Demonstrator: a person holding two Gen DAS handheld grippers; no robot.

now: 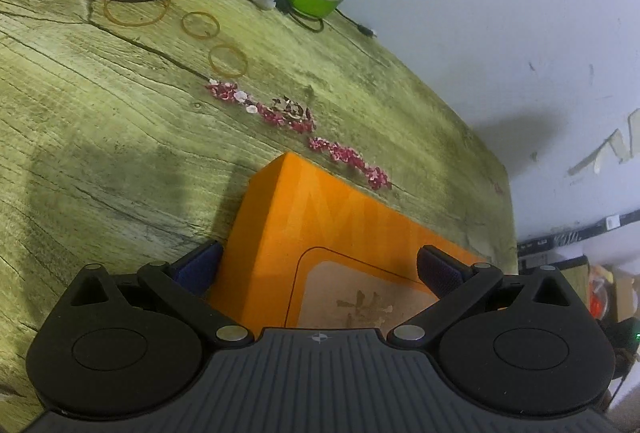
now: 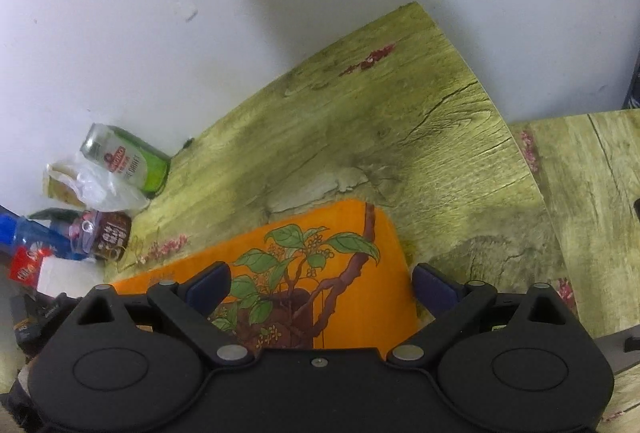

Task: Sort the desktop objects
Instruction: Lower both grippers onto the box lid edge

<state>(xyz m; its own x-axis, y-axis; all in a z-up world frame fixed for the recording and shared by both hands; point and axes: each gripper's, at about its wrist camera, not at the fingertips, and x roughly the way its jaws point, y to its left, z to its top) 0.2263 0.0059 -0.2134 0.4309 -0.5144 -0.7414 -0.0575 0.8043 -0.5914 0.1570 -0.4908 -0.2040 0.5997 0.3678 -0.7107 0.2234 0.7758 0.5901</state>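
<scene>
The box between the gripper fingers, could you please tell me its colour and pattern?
The box is orange with a green-leafed branch drawing, best seen from the right wrist.

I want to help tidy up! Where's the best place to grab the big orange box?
Probably across its two long sides, coming from above. The orange box lies flat on the table, and its flat parallel sides sit between the open fingers of the right gripper. The left gripper straddles it likewise.
</scene>
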